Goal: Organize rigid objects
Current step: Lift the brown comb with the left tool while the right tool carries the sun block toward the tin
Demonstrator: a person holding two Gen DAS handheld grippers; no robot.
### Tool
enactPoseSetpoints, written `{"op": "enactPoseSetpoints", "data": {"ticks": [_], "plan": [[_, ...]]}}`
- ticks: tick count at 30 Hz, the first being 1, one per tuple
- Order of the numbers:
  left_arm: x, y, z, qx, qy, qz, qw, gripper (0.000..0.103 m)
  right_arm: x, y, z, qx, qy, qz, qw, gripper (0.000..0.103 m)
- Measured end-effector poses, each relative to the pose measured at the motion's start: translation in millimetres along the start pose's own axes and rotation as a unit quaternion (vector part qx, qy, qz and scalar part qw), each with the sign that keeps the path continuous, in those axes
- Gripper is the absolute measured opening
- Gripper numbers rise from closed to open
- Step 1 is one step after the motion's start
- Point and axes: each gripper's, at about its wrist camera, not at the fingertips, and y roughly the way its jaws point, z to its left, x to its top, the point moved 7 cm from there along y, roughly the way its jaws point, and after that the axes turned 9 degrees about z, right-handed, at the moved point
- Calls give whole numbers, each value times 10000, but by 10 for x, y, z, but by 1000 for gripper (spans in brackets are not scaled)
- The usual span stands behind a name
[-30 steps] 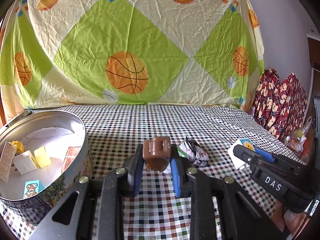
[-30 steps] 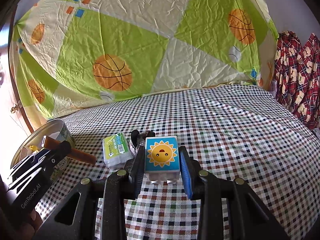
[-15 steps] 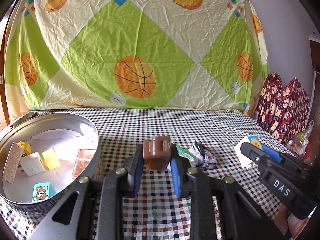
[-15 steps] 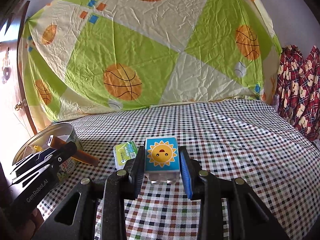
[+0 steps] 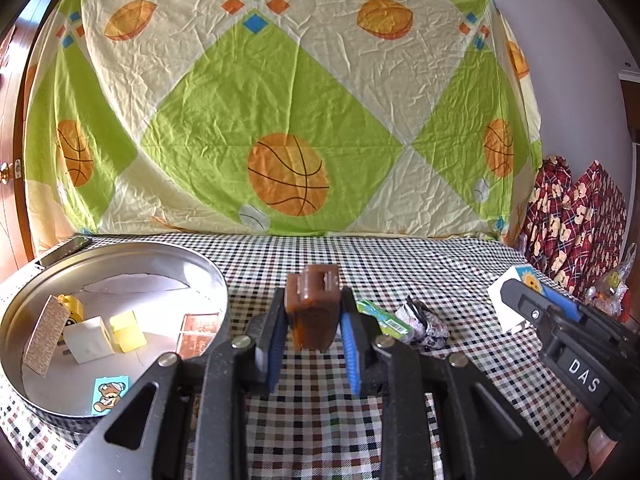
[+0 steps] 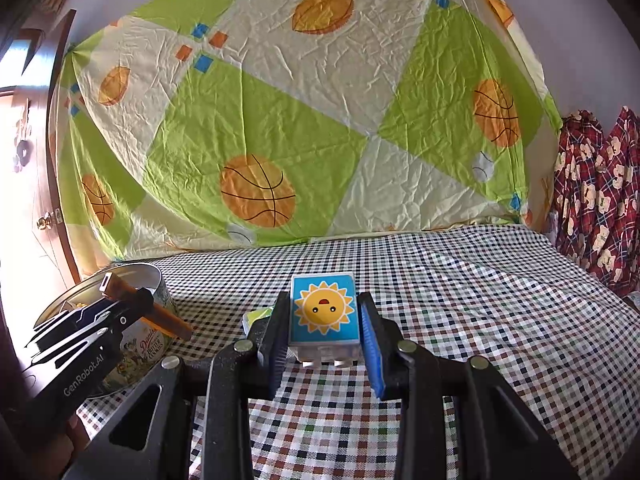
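Note:
My left gripper (image 5: 313, 320) is shut on a brown plastic block (image 5: 313, 308) and holds it above the checked cloth, just right of a round metal tin (image 5: 204, 272). The tin holds a white plug, a yellow block, a bear card and other small items. My right gripper (image 6: 323, 320) is shut on a blue box with a sun face (image 6: 322, 312), held above the cloth. The left gripper with the brown block (image 6: 160, 312) also shows in the right wrist view, by the tin (image 6: 156, 340). The right gripper (image 5: 520, 292) shows at the right of the left wrist view.
A green packet (image 5: 384, 316) and a crumpled dark wrapper (image 5: 424, 320) lie on the checked cloth (image 5: 400, 264) between the grippers. A basketball-print sheet (image 5: 280, 120) hangs behind. Red bear-print fabric (image 5: 572, 216) stands at the right. A wooden door (image 6: 52, 160) is at the left.
Both grippers have risen and tilted up with their objects still held. The tin now sits closer to the left gripper; the green packet is mostly hidden behind the right gripper.

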Motion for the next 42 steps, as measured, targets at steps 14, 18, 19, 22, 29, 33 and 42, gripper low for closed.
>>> {"op": "enactPoseSetpoints", "data": {"ticks": [14, 18, 19, 22, 29, 33, 42], "plan": [[45, -89, 69, 179, 55, -268, 9995, 23, 35, -86, 146, 40, -110, -291, 9995, 35], [47, -102, 99, 192, 63, -273, 9994, 24, 37, -75, 177, 125, -114, -274, 9995, 35], [44, -103, 111, 183, 52, -260, 9995, 24, 42, -64, 182, 150, -107, -256, 9995, 35], [41, -116, 151, 184, 15, -267, 9995, 23, 43, -50, 196, 222, -70, -238, 9994, 35], [33, -113, 270, 191, -69, -214, 9996, 24, 44, -14, 302, 322, -133, -226, 9991, 35], [36, -128, 339, 216, -129, -232, 9994, 24, 51, 17, 362, 367, -152, -212, 9990, 35], [50, -162, 481, 304, -219, -290, 9989, 24, 63, 87, 524, 449, -256, -183, 9985, 35]]}}
